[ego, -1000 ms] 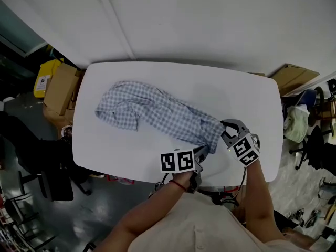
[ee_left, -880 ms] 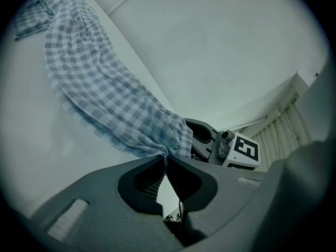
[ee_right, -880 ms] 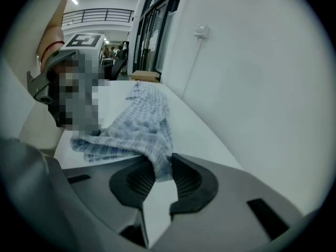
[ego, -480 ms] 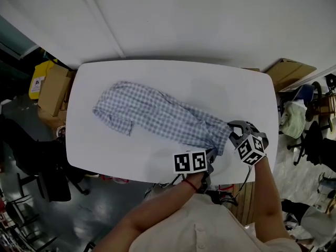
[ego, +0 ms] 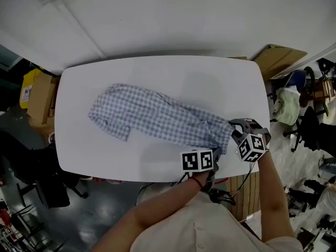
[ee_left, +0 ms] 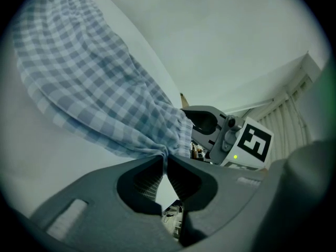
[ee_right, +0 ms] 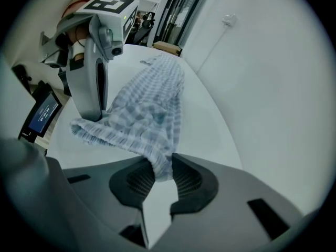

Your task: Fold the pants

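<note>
Since a second ago the pants [ego: 157, 117] have been drawn toward the near right of the table [ego: 157, 72]. The bunched folds at their far-left end have pulled out into a flatter, straighter strip.

The blue-checked cloth lies on the white top with its long axis on a diagonal, from the far left down to the near right. Most of it rests flat; only the near-right end is lifted, gathered into two pinched corners.

The left gripper [ego: 214, 152] is clenched on the nearer corner, a thin pleat of checked fabric caught between its closed pads. The right gripper [ego: 233, 127] is clamped on the farther corner, with a thicker bundle of cloth filling the gap between its jaws. They sit just beside each other at the near-right edge, the held hem stretched between them.

From both grippers the whole garment runs away to the far left, and the free end is well apart from either. The left gripper is slightly closer to it. A fold from here would probably carry the held end back along that diagonal, both hands travelling together to keep the hem square.
</note>
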`<state>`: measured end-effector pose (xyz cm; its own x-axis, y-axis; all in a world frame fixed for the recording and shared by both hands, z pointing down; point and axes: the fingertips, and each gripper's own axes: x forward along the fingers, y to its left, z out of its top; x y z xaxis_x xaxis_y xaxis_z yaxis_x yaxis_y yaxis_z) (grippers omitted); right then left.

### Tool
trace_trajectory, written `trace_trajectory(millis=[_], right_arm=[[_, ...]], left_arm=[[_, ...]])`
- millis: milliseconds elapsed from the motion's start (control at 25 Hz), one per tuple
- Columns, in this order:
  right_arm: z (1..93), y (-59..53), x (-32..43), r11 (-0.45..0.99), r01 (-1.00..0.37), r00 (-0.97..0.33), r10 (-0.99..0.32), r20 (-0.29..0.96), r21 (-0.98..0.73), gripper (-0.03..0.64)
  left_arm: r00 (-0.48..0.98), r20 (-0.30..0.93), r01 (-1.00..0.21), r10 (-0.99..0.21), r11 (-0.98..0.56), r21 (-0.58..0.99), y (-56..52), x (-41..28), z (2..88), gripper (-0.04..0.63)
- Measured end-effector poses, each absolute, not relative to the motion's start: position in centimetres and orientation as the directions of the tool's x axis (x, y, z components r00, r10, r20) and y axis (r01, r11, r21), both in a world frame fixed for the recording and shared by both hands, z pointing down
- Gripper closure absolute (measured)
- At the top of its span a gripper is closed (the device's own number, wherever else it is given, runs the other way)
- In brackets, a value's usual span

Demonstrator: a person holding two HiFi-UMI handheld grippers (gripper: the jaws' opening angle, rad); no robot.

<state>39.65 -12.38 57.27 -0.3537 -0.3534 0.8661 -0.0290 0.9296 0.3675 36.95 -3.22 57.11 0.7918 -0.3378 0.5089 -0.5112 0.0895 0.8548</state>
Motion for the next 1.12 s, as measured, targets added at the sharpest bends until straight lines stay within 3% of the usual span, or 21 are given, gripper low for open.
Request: trace_trajectory(millis=[120, 240, 320, 440, 520, 680, 800, 920, 1120], right_arm=[[57.3, -12.4, 40.4, 0.928, -0.061, -0.371, -0.364, 0.854, 0.369, 0.528], [57.8, -12.1, 41.3, 0.934, -0.074, -0.365, -0.352, 0.862, 0.350, 0.502], [58.3, -11.9, 42.7, 0.937, -0.097, -0.346, -0.348, 0.871, 0.335, 0.446], [58.2, -12.0, 45.7, 0.927, -0.190, -0.302, -0.367, 0.880, 0.322, 0.420], [57.5, -12.3, 47.3, 0.901, -0.318, -0.294, -0.391, 0.872, 0.296, 0.422], [55.9, -12.5, 46.4, 0.781, -0.619, -0.398, -0.399, 0.826, 0.080, 0.436], [56.0, -12.5, 44.0, 0.697, -0.713, -0.455, -0.377, 0.807, -0.076, 0.453], [56.7, -12.9, 42.1, 0.653, -0.744, -0.455, -0.344, 0.822, -0.138, 0.473], [57.7, -14.3, 39.0, 0.773, -0.630, -0.400, -0.246, 0.883, -0.070, 0.489]], left_arm=[[0.826, 0.467, -0.469, -0.316, 0.074, 0.880, -2.9, 38.5, 57.0, 0.544], [0.876, 0.403, -0.390, -0.266, 0.105, 0.915, -1.7, 40.5, 56.9, 0.443], [0.911, 0.361, -0.345, -0.199, 0.112, 0.932, -0.3, 41.9, 56.4, 0.393], [0.953, 0.299, -0.295, -0.058, 0.062, 0.953, 2.4, 43.5, 54.7, 0.391], [0.954, 0.299, -0.297, 0.028, -0.059, 0.953, 3.8, 43.2, 53.3, 0.393], [0.897, 0.441, -0.393, 0.038, -0.389, 0.833, 2.8, 38.9, 53.0, 0.393], [0.829, 0.558, -0.485, -0.038, -0.548, 0.682, 0.1, 34.6, 54.0, 0.393], [0.719, 0.687, -0.554, -0.109, -0.686, 0.471, -1.7, 31.2, 55.4, 0.399], [0.496, 0.843, -0.580, -0.207, -0.802, 0.144, -3.6, 27.5, 58.2, 0.420]])
